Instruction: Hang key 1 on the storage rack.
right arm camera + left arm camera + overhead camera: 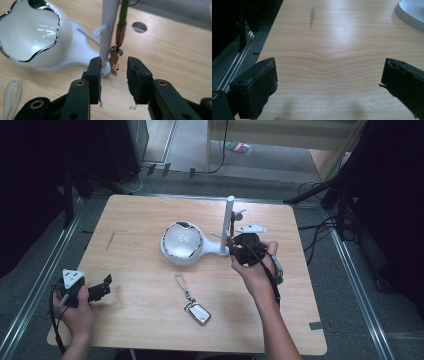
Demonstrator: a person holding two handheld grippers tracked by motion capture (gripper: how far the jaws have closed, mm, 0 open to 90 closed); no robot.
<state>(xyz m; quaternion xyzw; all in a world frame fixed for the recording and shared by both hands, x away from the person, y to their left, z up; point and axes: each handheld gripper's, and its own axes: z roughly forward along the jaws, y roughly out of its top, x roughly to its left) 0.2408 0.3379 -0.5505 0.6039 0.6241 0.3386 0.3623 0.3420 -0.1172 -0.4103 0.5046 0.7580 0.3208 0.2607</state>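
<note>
Right gripper (pixel 114 67) sits at the stand's post (pixel 108 27), jaws parted narrowly with the small gold charm (pixel 114 62) hanging between them, not clamped. Charm dangles from a green cord with copper winding (pixel 120 30) that comes down just beside the post; its top end is out of frame. Jaws bracket the charm, so my read: either about to pinch it or just let go, cannot tell which. In the high view the right gripper (pixel 245 249) is toward the right half of the bench (pixel 140 315), touching or nearly touching the stand base.

Left gripper (pixel 95 289) idles near the front left corner, jaws wide, nothing between them; its own view has bare wood and the stand's dish rim (pixel 409 15) far off. Likely parked out of the way while the right one works.

Stand (pixel 200 245) is mid-bench: white dish with silver wavy rim (pixel 30 32), post upright with side pegs (pixel 100 30), made for hanging small items, which fits the charm's spot.

Counts: two grippers, one stand, one dish, one post, at least two pegs, one charm on cord, one silver key fob with clip (pixel 195 307) lying flat near the front edge, well apart from both grippers, untouched.
</note>
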